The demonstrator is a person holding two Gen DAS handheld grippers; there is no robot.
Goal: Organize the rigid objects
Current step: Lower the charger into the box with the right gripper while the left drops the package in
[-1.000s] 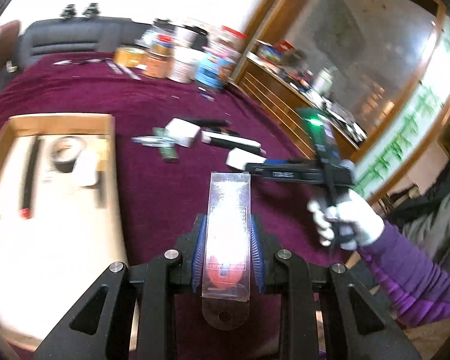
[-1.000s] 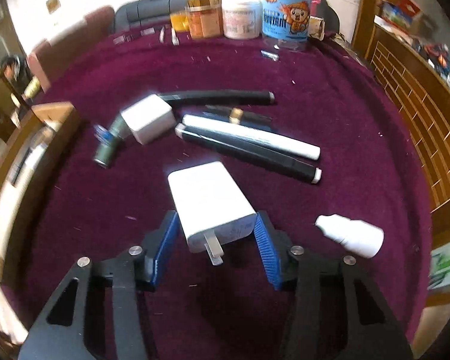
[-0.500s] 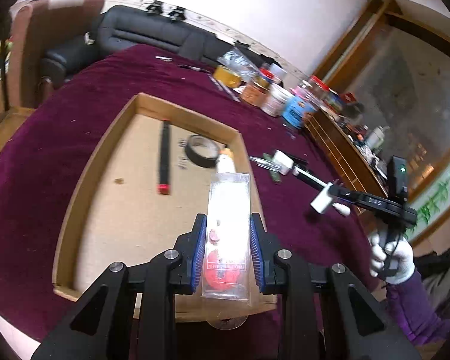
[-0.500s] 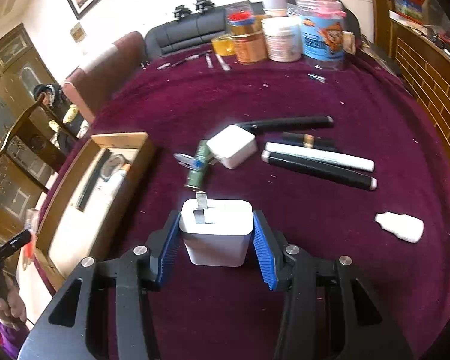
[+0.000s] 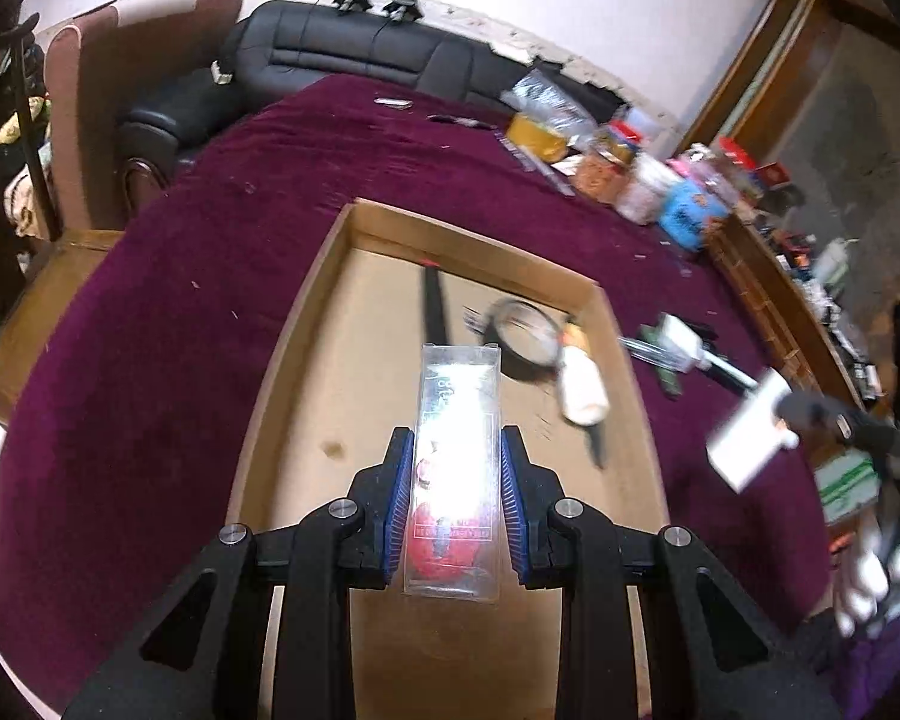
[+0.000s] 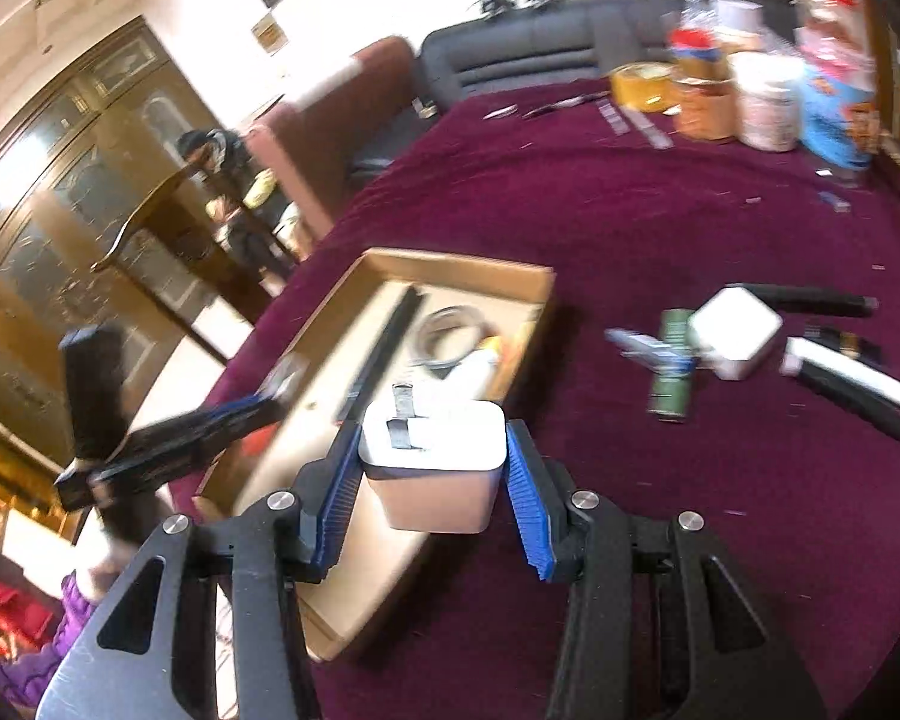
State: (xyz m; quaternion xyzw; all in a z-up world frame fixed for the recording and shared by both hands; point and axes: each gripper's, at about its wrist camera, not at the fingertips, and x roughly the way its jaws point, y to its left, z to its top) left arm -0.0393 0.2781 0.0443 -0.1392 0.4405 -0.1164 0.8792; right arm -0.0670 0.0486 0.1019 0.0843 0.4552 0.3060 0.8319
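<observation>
Cardboard tray (image 5: 306, 324) on tablecloth (image 5: 168, 324), tape roll (image 5: 525, 333) and bottle (image 5: 582, 384) inside at two o'clock, jars (image 5: 642, 186) beyond, sofa (image 5: 342, 54) at twelve.

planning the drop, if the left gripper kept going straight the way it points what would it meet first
Probably the bare floor of the cardboard tray, just short of the black stick and tape roll. The left gripper is shut on a clear packet; depth is unclear.

Clear plastic blister pack (image 5: 455, 483), red item inside, long axis pointing away, clamped between blue pads above the cardboard tray (image 5: 282, 360); white plug-in charger (image 6: 435, 465), prongs up, gripped likewise at the tray's near edge; in tray: black stick (image 5: 433, 306), tape roll (image 5: 522, 339), white bottle (image 5: 582, 387); remaining items lie on maroon cloth.
</observation>
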